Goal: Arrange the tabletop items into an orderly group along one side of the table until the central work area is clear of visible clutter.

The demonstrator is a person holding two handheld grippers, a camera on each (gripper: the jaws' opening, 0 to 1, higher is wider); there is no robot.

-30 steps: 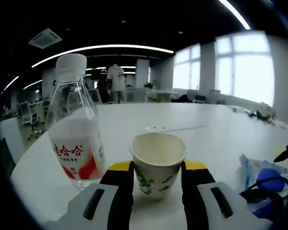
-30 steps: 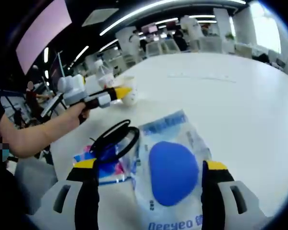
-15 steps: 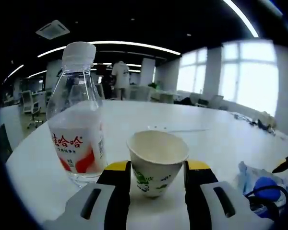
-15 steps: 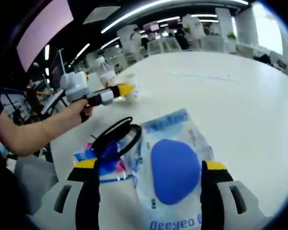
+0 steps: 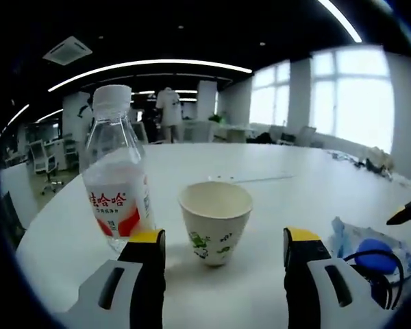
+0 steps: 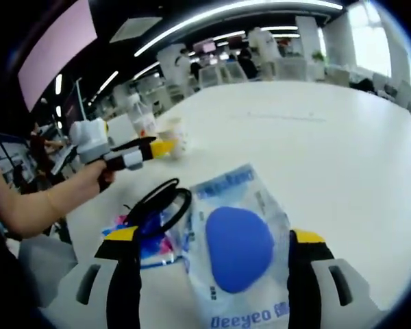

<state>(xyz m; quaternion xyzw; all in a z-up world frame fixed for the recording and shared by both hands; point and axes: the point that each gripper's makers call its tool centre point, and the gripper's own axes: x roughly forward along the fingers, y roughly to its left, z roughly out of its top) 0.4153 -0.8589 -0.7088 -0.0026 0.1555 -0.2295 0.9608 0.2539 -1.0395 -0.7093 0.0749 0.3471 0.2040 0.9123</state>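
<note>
In the left gripper view we see a white paper cup [image 5: 215, 221] with green print standing upright on the white tabletop [image 5: 274, 199], between the jaws of our left tool [image 5: 225, 250]. The jaws are spread wide and stand clear of the cup on both sides, touching nothing. The cup looks empty. Just beside it stands an upright clear plastic bottle [image 5: 116, 181] with a white cap and red label; we cannot tell how full it is. At this view's far edge lie a clear plastic packet [image 5: 359, 241] with a blue object inside and a black cable loop [image 5: 378, 264].

The right gripper view shows that packet [image 6: 236, 243] up close, lying flat between the jaws of our right tool [image 6: 216, 264]. These jaws are also wide apart and grip nothing. The blue pad [image 6: 238, 247] sits inside the packet. Touching the packet's edge, the black cable loop [image 6: 157, 202] rests on a blue and pink packet [image 6: 147, 236]. Farther off, a hand [image 6: 89, 181] holds the left tool [image 6: 133, 154] near the cup [image 6: 175, 137] and bottle [image 6: 142, 120].
</note>
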